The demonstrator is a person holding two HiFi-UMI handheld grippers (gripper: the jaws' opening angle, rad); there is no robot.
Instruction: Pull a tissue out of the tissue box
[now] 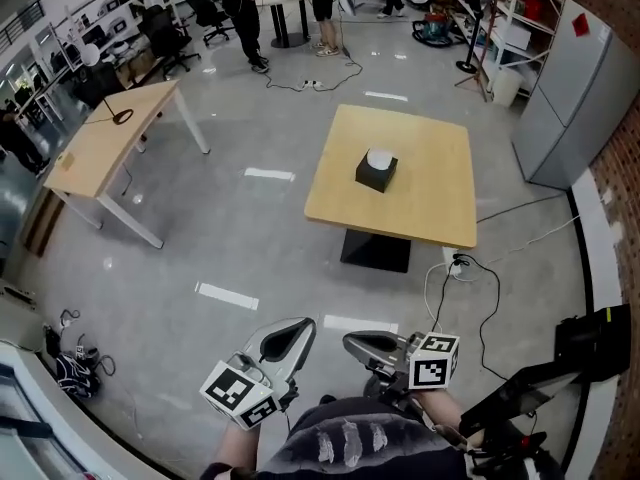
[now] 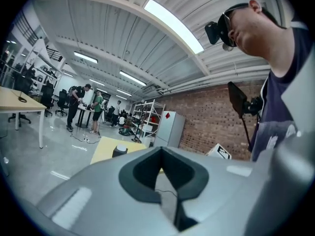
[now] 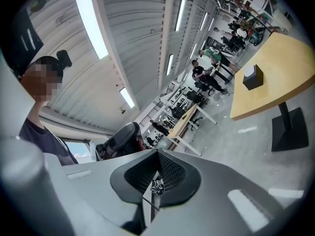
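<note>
I am holding the left gripper (image 1: 300, 326) and right gripper (image 1: 350, 343) jaws closed, empty; reaching the upper-centre tissue box (image 1: 376, 171) closed risks shoving it.

Light wood, smooth & matt, is seen on the table (image 1: 420, 206) top. The tissue box (image 1: 372, 176) is finished in matt black; the tissue (image 1: 379, 157) is read as soft white paper. The floor (image 1: 250, 253) is polished grey, semi-gloss w/ reflections. Smooth grey satin plastic is used for the left gripper (image 1: 295, 330) & right gripper (image 1: 358, 343) shells; the right one's dark pads (image 3: 172, 173) are ribbed. The wall (image 2: 211, 127) is laid in rough red brick.
</note>
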